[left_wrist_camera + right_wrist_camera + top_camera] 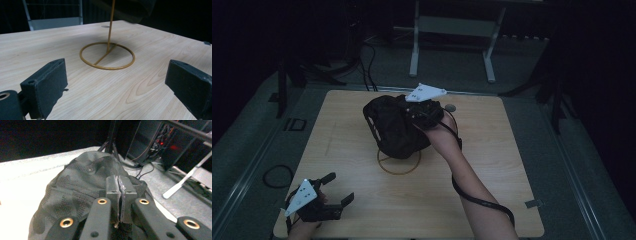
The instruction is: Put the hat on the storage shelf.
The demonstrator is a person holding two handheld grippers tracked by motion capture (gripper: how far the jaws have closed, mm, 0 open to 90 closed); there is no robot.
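Cap (391, 126), dark camo mesh, sits over the gold wire stand (107, 53) mid-table, pinched at its edge by the right gripper (120, 195), jaws clamped on fabric. Lower it square onto the post before releasing. Left gripper (339, 192) idles near, jaws apart, empty.

1. The right gripper (120, 186) rises from the bottom edge, its two black jaws pressed together with a thin edge of fabric pinched between the pads.
2. That fabric belongs to a dark cap (82, 187) (a camouflage pattern with mesh panels), whose crown bulges up just beyond the jaws; a small button sits at its top.
3. Left of the cap lies the pale table top (22, 185), brightly lit.
4. Behind, on the grey floor (160, 177), stand dark equipment with red lights (172, 146), loose cables (143, 171) and a light metal frame leg (180, 185).
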